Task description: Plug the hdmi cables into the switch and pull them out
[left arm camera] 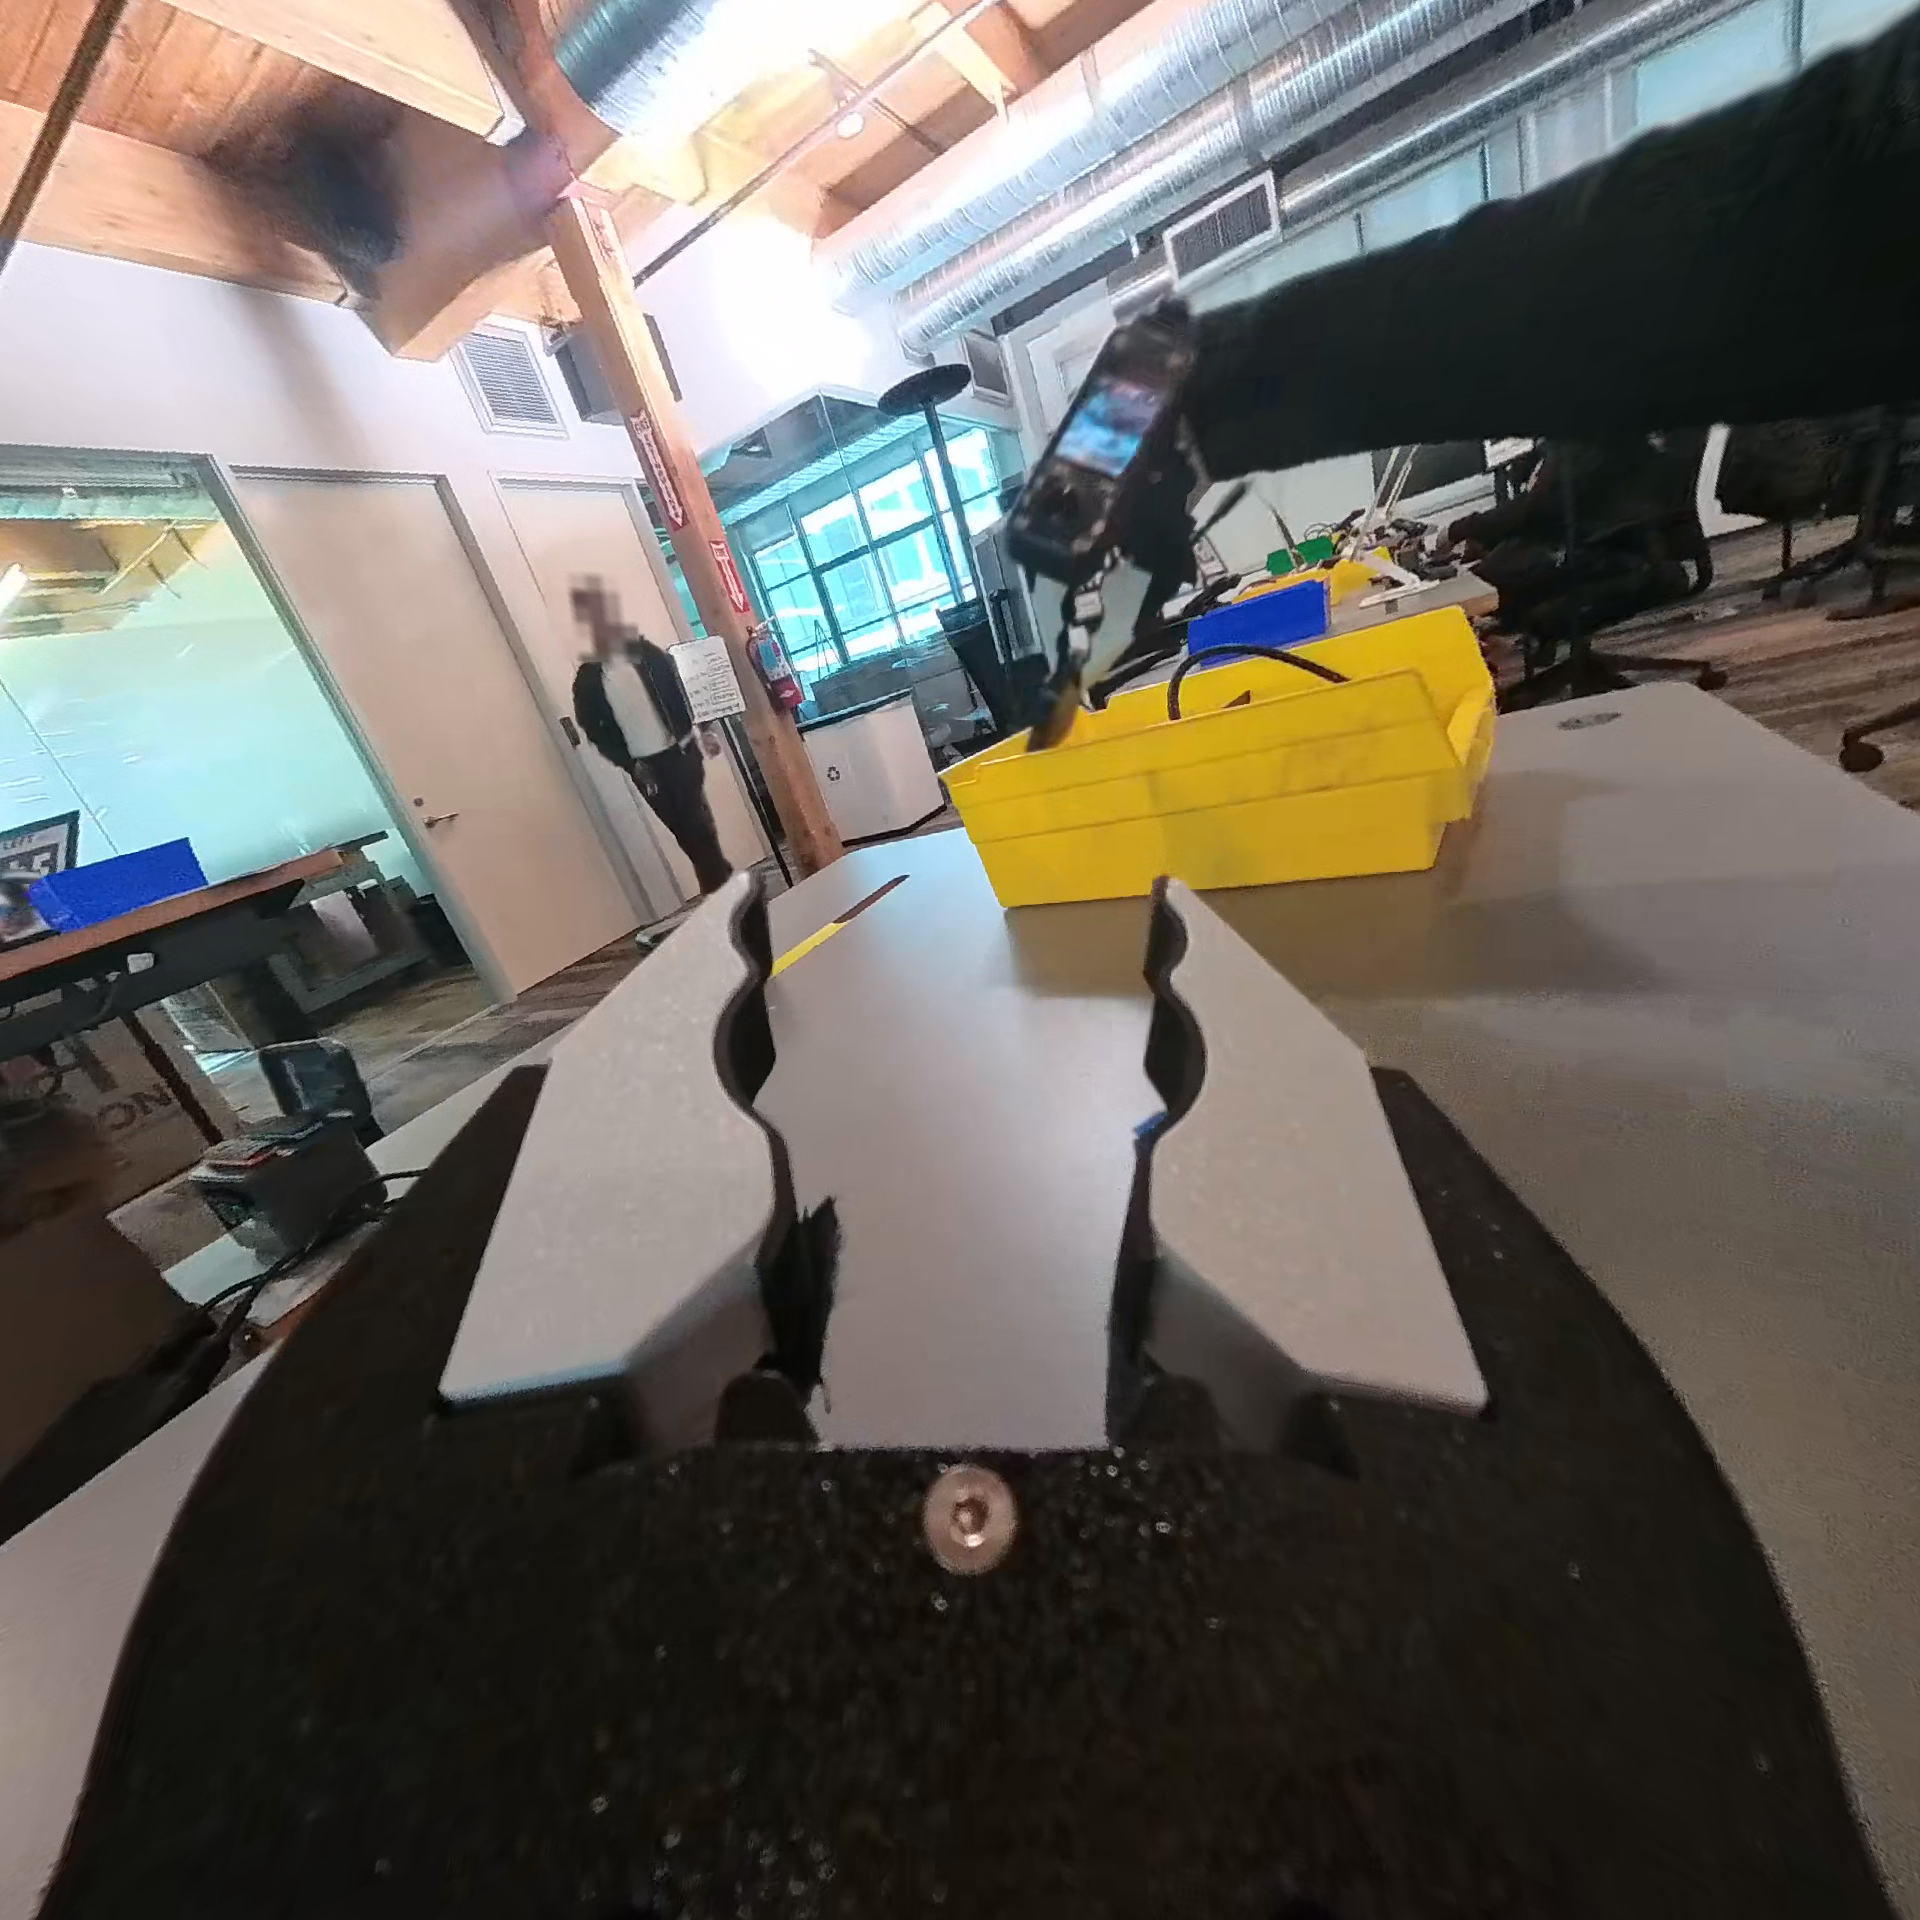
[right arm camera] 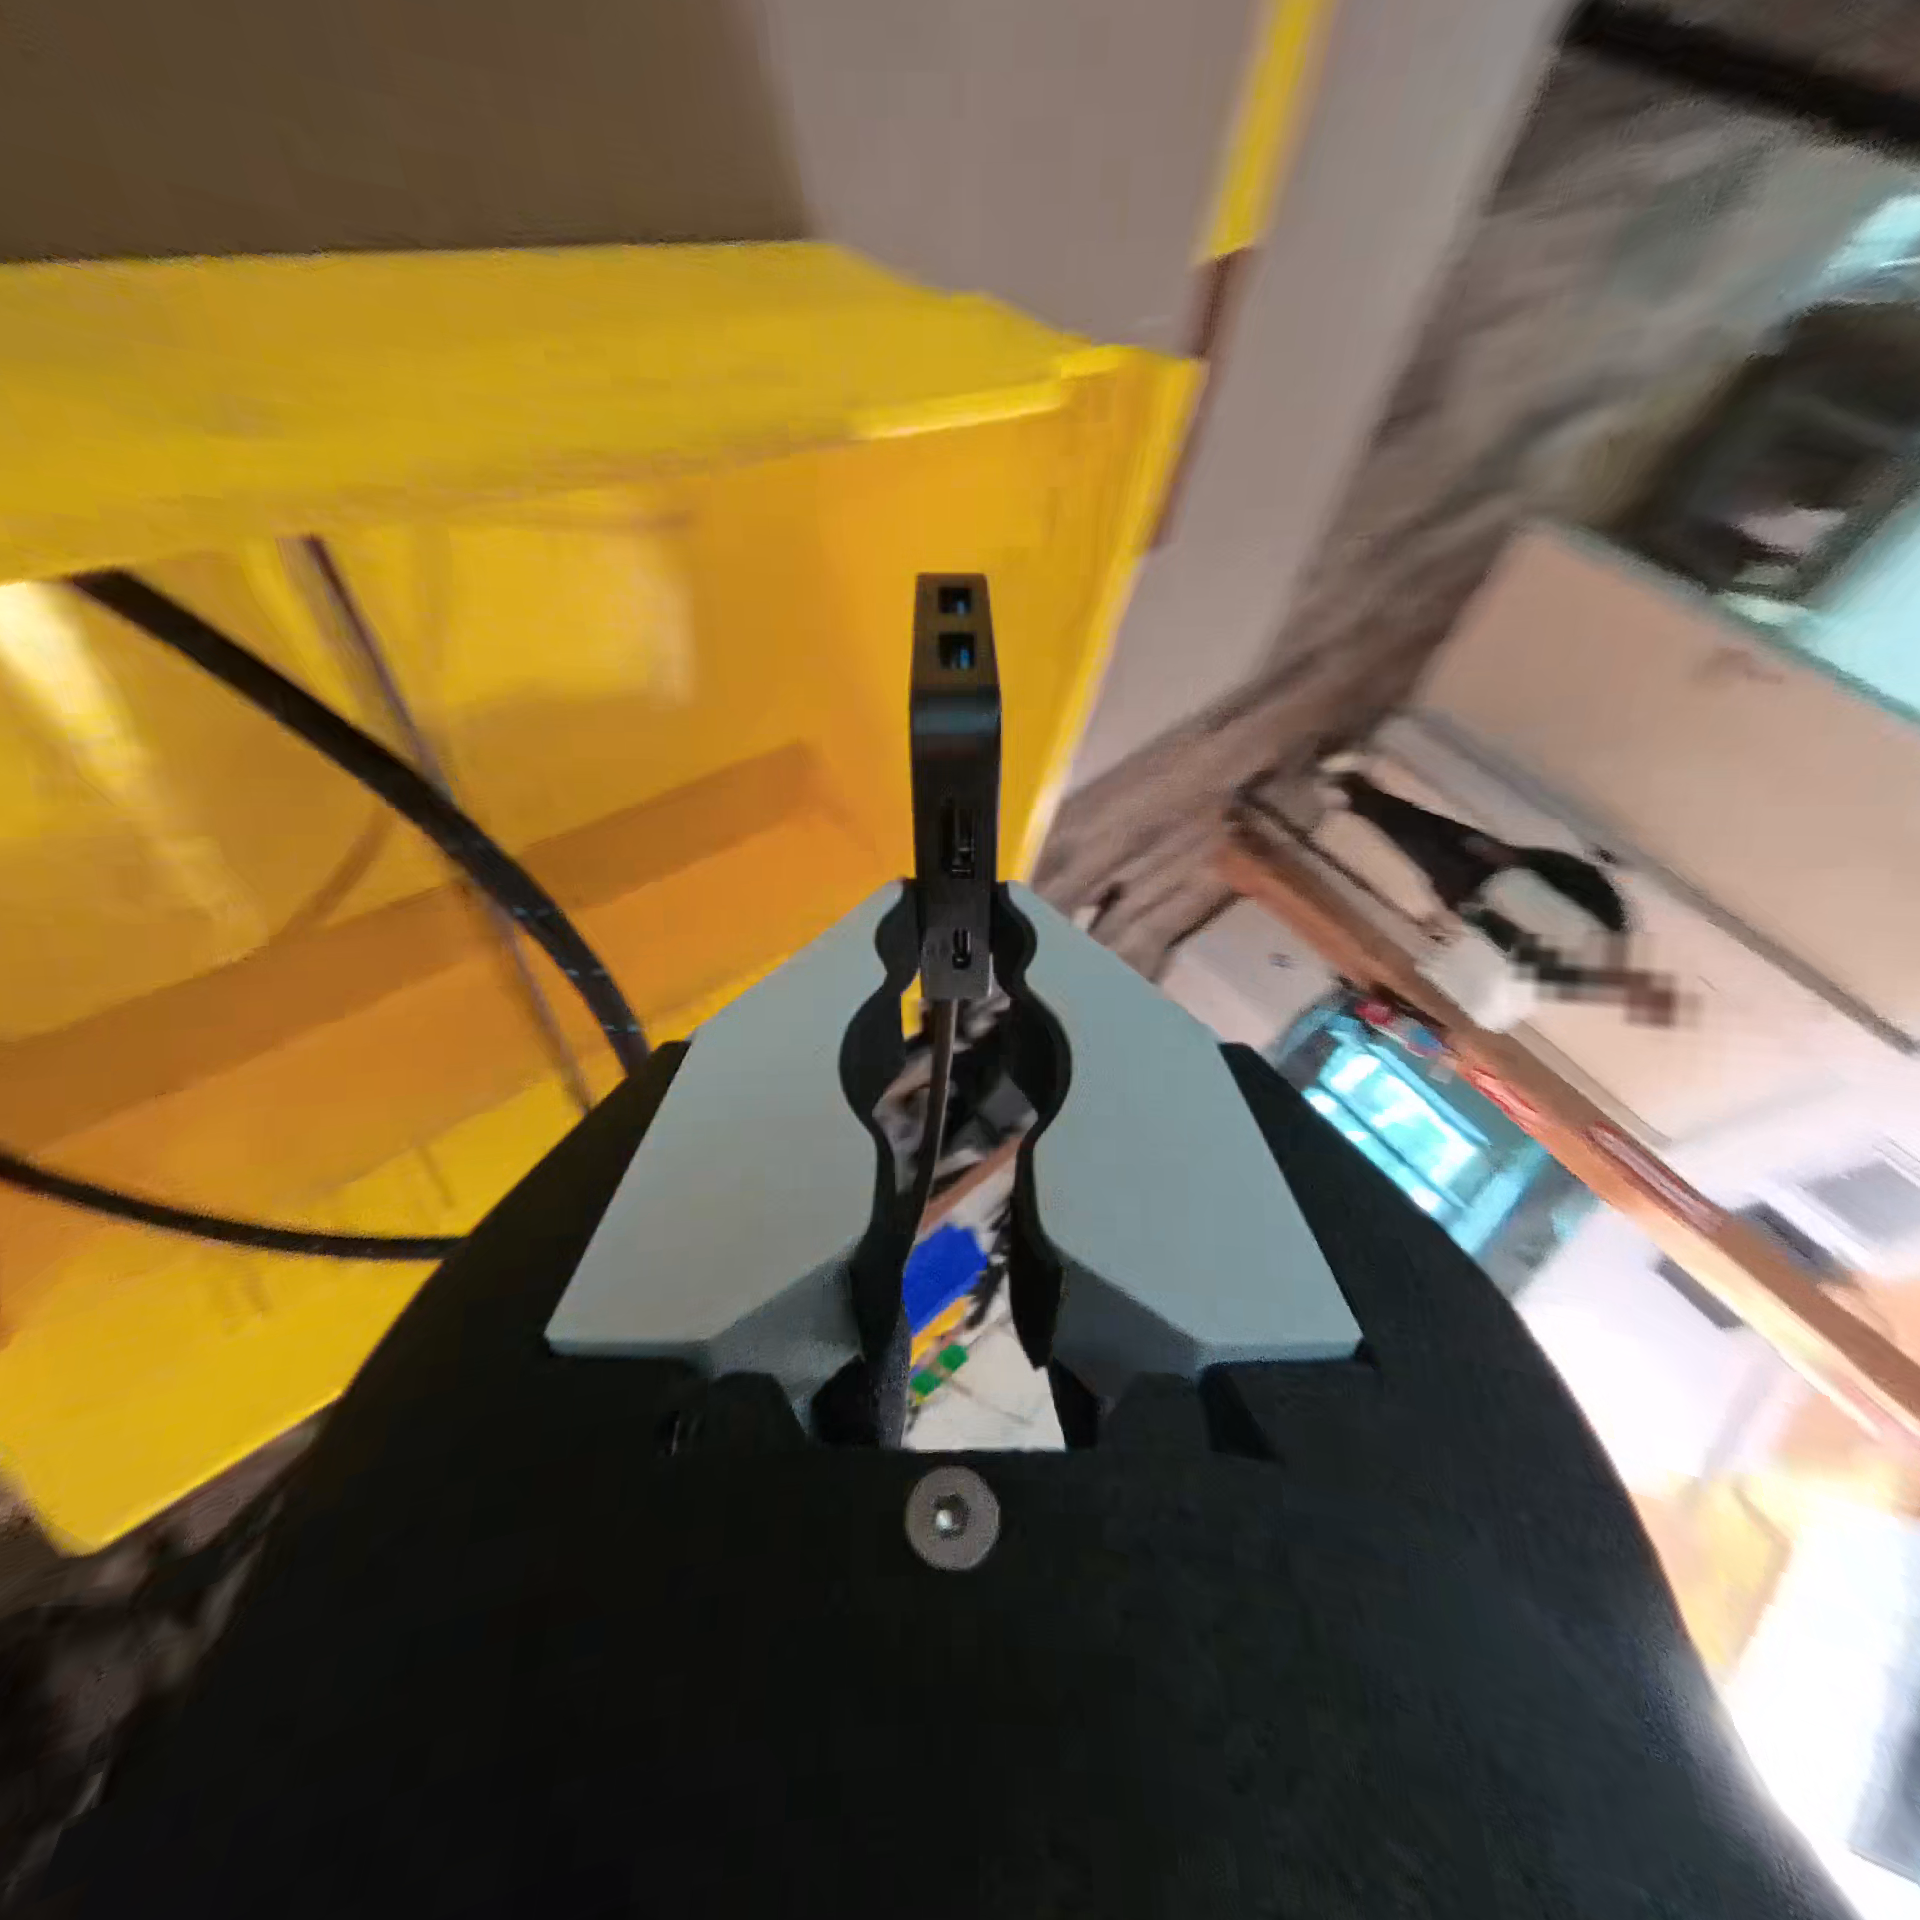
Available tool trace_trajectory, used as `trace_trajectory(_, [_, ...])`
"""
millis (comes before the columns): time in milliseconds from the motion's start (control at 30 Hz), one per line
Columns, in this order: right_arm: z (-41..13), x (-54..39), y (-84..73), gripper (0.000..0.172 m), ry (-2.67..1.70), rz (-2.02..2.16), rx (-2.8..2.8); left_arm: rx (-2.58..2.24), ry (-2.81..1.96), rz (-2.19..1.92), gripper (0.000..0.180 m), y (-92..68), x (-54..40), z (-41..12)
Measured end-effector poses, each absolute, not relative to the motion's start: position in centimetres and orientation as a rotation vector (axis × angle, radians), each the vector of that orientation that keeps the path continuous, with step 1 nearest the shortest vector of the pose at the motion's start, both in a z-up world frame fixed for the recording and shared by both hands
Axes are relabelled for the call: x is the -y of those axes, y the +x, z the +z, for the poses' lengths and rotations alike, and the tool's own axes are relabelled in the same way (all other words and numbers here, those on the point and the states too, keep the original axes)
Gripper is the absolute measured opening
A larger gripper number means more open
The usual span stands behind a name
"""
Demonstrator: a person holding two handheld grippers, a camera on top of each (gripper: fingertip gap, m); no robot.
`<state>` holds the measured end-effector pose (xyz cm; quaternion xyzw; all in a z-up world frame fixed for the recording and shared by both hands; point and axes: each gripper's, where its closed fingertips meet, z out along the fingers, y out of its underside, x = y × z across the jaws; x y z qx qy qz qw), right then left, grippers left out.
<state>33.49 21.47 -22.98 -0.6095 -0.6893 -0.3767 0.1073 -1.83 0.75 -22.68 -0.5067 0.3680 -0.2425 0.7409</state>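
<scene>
My left gripper [left arm camera: 956,894] is wide open and holds nothing; it hovers low over the grey table [left arm camera: 1558,1039], short of the yellow bin [left arm camera: 1216,821]. My right gripper [right arm camera: 954,904] is shut on the black switch [right arm camera: 954,790], a slim box with ports along its edge that sticks out beyond the fingertips; a thin cable [right arm camera: 935,1091] runs back from it between the fingers. In the left wrist view the right gripper [left arm camera: 1065,707] reaches down into the bin's left end. A black braided HDMI cable [right arm camera: 436,831] curves through the bin; its loop [left arm camera: 1247,660] rises above the bin wall.
A blue bin [left arm camera: 1257,623] stands behind the yellow one. A strip of yellow tape [left arm camera: 805,951] lies on the table near my left fingertip. A person [left arm camera: 649,748] stands by the doors at the back left. A dark sleeve [left arm camera: 1610,312] crosses the upper right. Across from one pair of fingers to the other is roughly 40 cm.
</scene>
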Motion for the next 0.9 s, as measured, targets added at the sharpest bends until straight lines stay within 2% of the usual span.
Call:
trace_trajectory(133, [-27.2,-21.1,34.4,0.013,-2.037,-0.964,2.113,-0.817,-1.112,-0.512,0.070,-1.8,-0.8,-22.8])
trace_trajectory(167, [-27.6,-21.1,34.3,0.025,-2.085,-0.943,2.083,-0.814,-1.114,-0.510,0.070,-1.9,-0.8,-22.8])
trace_trajectory(267, [-26.4,-22.0,32.7,0.046,-2.165,-0.861,1.831,-0.798,-1.131,-0.511,0.067,-2.2,-1.1,-22.8])
trace_trajectory(333, [-23.8,-22.1,30.4,0.047,-2.111,-0.816,1.658,-0.777,-1.144,-0.517,0.064,-2.5,-1.4,-22.8])
trace_trajectory(433, [-18.8,-20.9,22.7,0.037,-1.811,-0.574,1.418,-0.739,-1.157,-0.516,0.060,-3.1,-1.9,-22.7])
trace_trajectory(600, [-14.0,-14.6,8.2,0.038,-1.261,0.212,0.978,-0.715,-1.178,-0.475,0.056,-3.5,-2.4,-22.8])
trace_trajectory(667, [-16.5,-14.8,5.6,0.029,-1.219,0.356,0.837,-0.723,-1.190,-0.424,0.052,-3.6,-2.6,-23.1])
trace_trajectory(767, [-21.8,-17.5,3.7,0.024,-1.283,0.303,0.717,-0.753,-1.196,-0.327,0.048,-3.8,-2.7,-23.4])
trace_trajectory(900, [-23.1,-16.4,1.3,0.015,-1.188,0.328,0.705,-0.776,-1.174,-0.207,0.043,-3.8,-2.5,-22.8])
